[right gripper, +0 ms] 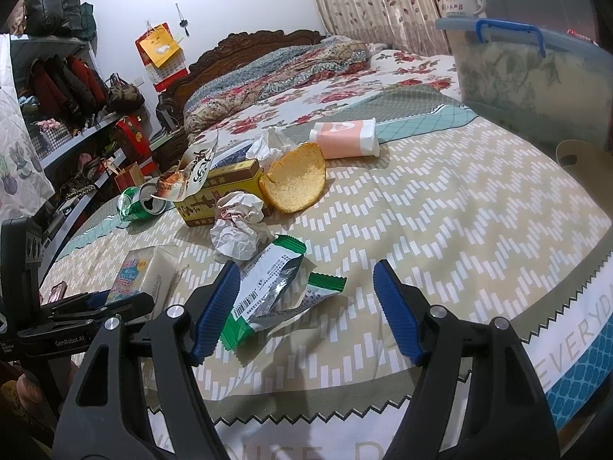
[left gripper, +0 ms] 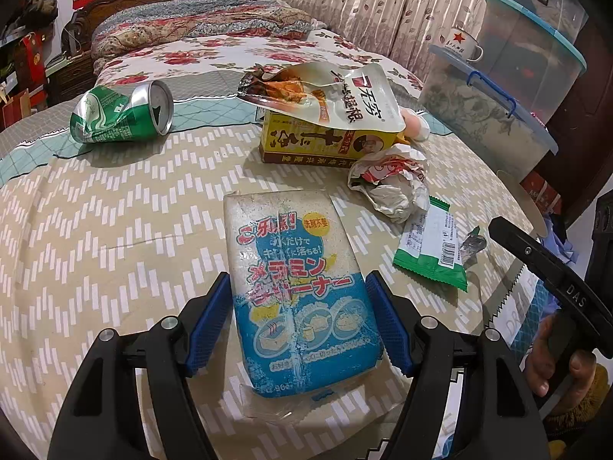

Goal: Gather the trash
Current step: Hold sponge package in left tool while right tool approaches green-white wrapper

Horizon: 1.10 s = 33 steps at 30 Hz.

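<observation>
The sponge pack (left gripper: 299,299) is bracketed by the left gripper (left gripper: 300,320), its long axis running straight ahead. Pads appear to touch both sides; a firm clamp cannot be confirmed. The right gripper (right gripper: 306,306) stands apart, empty.

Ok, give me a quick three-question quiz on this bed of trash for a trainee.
1. True or false: the green can lies on its side.
2. What does the left claw straddle? A: blue-and-white pack; B: bread slice; C: pink cup.
3. What rests on top of the yellow box?
Key: 1 true; 2 A; 3 the opened snack pouch.
</observation>
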{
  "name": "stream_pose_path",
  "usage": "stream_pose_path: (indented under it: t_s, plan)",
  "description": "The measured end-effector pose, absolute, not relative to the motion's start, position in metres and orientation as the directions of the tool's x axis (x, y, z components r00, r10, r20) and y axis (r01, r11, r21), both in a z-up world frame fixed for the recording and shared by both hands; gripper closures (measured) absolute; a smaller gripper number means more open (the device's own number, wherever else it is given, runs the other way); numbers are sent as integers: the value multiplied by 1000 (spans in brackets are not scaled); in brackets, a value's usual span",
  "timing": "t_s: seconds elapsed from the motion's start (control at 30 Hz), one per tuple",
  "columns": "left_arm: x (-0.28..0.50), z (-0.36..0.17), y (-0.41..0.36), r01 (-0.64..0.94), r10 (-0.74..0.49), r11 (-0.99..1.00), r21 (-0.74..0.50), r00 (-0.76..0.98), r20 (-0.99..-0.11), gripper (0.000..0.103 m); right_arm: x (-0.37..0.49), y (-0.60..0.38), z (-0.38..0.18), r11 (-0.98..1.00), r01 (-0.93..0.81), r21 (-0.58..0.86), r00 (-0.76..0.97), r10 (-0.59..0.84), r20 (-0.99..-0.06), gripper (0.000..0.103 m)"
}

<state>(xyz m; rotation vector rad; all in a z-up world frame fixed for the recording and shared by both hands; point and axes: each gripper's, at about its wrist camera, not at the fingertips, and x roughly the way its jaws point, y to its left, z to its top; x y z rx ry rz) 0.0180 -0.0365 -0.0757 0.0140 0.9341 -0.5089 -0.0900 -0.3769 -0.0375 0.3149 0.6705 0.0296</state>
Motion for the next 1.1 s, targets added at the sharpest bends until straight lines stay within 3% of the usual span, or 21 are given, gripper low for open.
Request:
stream_pose_path:
  t_s: [0.57,1.1]
  plan:
    - [18,-76,-36,424,-414,882,-206,486,-770,36,-107,-408,-54,891,160,425,721,188,-667,51]
    - [18,-77,-36,424,-413,882,-205,486,-770,36,-101,-409,-61,850,161,501,691,265,-672,53]
